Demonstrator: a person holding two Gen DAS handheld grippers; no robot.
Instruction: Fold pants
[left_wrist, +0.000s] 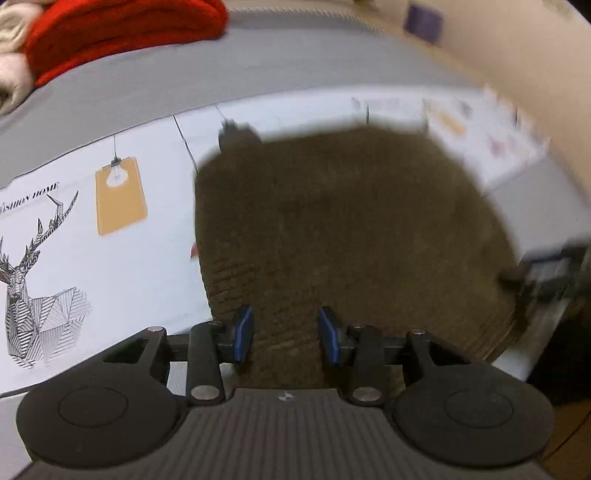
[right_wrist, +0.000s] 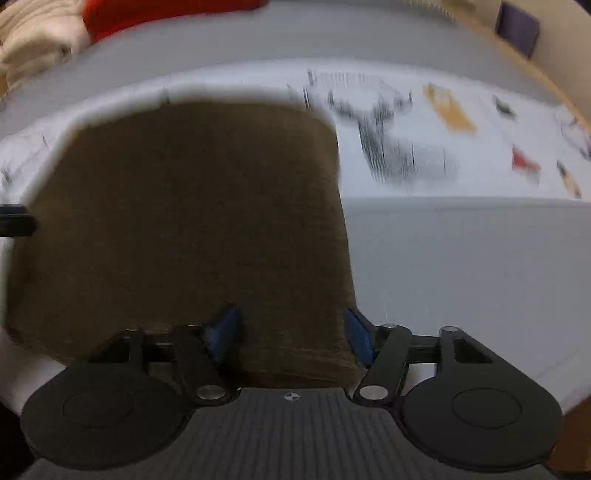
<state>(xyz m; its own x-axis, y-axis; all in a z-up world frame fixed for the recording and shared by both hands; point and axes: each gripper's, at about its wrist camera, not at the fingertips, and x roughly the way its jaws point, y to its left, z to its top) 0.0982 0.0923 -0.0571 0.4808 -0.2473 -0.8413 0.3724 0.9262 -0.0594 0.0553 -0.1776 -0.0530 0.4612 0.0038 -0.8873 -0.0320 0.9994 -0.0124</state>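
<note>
The brown pants (left_wrist: 347, 236) lie on a printed cloth (left_wrist: 74, 236) that covers a grey table (left_wrist: 147, 85). They already look like a compact, nearly square packet, with the ribbed band on the near side, so I judge that the folding is far along, maybe at its last fold or at the final smoothing.

The left gripper (left_wrist: 286, 334) stands over the near edge of the pants, toward their left side. Its blue fingers (left_wrist: 243, 332) are apart, with the ribbed fabric between them, but they do not pinch it. The right gripper (right_wrist: 291, 338) is at the near right corner of the pants (right_wrist: 192, 221). Its fingers (right_wrist: 223, 332) are also apart, and one seems to stand just at the right edge of the fabric. Both views are blurred, so I cannot tell if the fingers touch the cloth.

If one more fold is wanted, both grippers must close on the near edge at the same time, lift it evenly and carry it to the far edge, so the layers do not slip. A red blanket (left_wrist: 122, 33) and a cream blanket (right_wrist: 33, 44) lie at the far side, well apart.
</note>
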